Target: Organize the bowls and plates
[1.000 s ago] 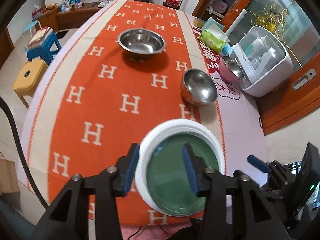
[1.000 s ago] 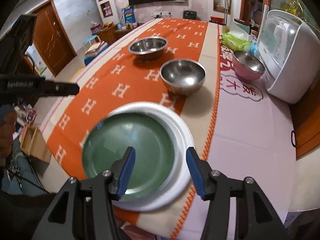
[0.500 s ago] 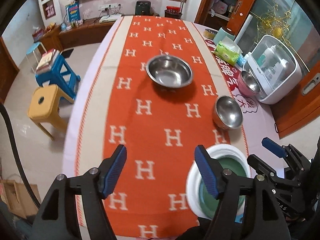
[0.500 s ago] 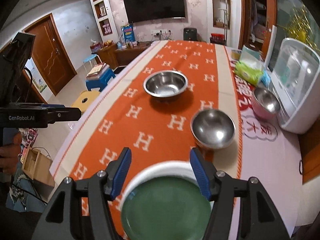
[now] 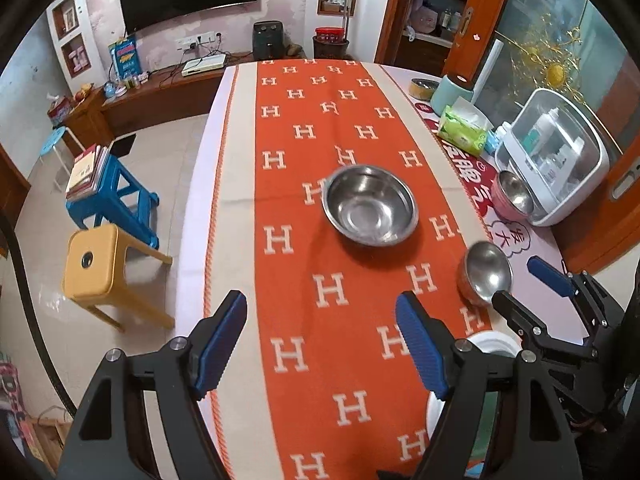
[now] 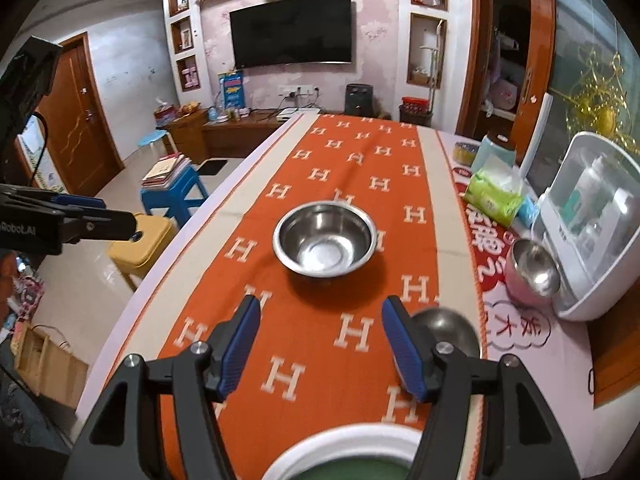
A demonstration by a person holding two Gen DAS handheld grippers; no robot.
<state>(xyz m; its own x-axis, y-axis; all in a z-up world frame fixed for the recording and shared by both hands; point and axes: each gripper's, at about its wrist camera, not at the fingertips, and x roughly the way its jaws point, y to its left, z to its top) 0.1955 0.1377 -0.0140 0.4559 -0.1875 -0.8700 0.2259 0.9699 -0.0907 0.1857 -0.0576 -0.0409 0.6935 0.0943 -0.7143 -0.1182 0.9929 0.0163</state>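
A large steel bowl [image 5: 370, 204] [image 6: 326, 240] sits mid-table on the orange H-pattern cloth [image 5: 304, 240]. A small steel bowl [image 5: 486, 270] [image 6: 448, 328] stands nearer, to the right, with a pink bowl [image 5: 514, 196] [image 6: 532, 268] beyond it. A green plate [image 6: 348, 472] lies in a white plate [image 6: 344, 446] [image 5: 492, 342] at the near edge, mostly hidden behind the fingers. My left gripper [image 5: 322, 344] [image 6: 120, 220] hovers over bare cloth, its jaws opening and empty. My right gripper [image 6: 322, 348] [image 5: 528, 292] hangs above the plates, its jaws also opening and empty.
A white box with a clear lid [image 5: 556, 160] [image 6: 592, 216] stands at the table's right edge, with a green tissue pack [image 5: 462, 128] behind it. A yellow stool [image 5: 108, 268] and a blue stool [image 5: 108, 196] stand on the floor to the left.
Both grippers have drawn back and risen from the stacked plates, whose rim they straddled, and their jaws have widened. The plates have slid to the bottom of both views.
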